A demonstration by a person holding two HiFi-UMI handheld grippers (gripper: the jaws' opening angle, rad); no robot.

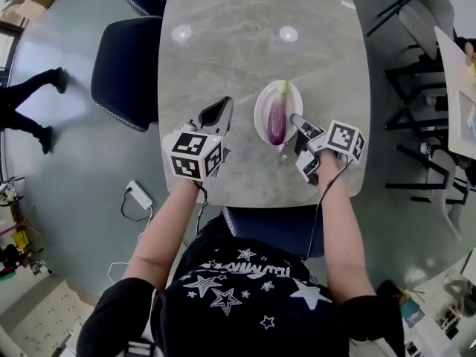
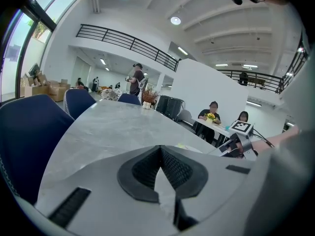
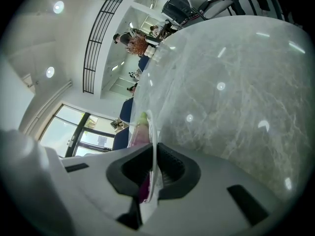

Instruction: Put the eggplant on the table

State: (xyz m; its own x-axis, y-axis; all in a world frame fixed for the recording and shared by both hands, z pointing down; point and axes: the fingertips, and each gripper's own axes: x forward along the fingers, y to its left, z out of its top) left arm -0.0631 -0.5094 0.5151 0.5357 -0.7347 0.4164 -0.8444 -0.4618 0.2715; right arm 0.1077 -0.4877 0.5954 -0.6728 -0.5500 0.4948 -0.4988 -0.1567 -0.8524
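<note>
A purple eggplant [image 1: 277, 120] with a green stem lies on a small white plate [image 1: 259, 117] near the front edge of the grey marble table [image 1: 223, 36]. My right gripper [image 1: 295, 118] is at the plate's right side, shut on its rim. In the right gripper view the plate's rim [image 3: 155, 127] runs edge-on between the jaws of the right gripper [image 3: 153, 150], and the eggplant [image 3: 141, 131] lies just left of it. My left gripper [image 1: 223, 105] hovers left of the plate, apart from it and shut on nothing. In its own view the left gripper [image 2: 160, 149] faces down the bare table.
Blue chairs [image 1: 125, 71] stand along the table's left side, and another one [image 1: 274, 227] is tucked under the front edge by my body. A power strip [image 1: 139, 194] lies on the floor. Black chairs [image 1: 416, 65] and another table stand to the right. A person's legs [image 1: 30, 103] are at far left.
</note>
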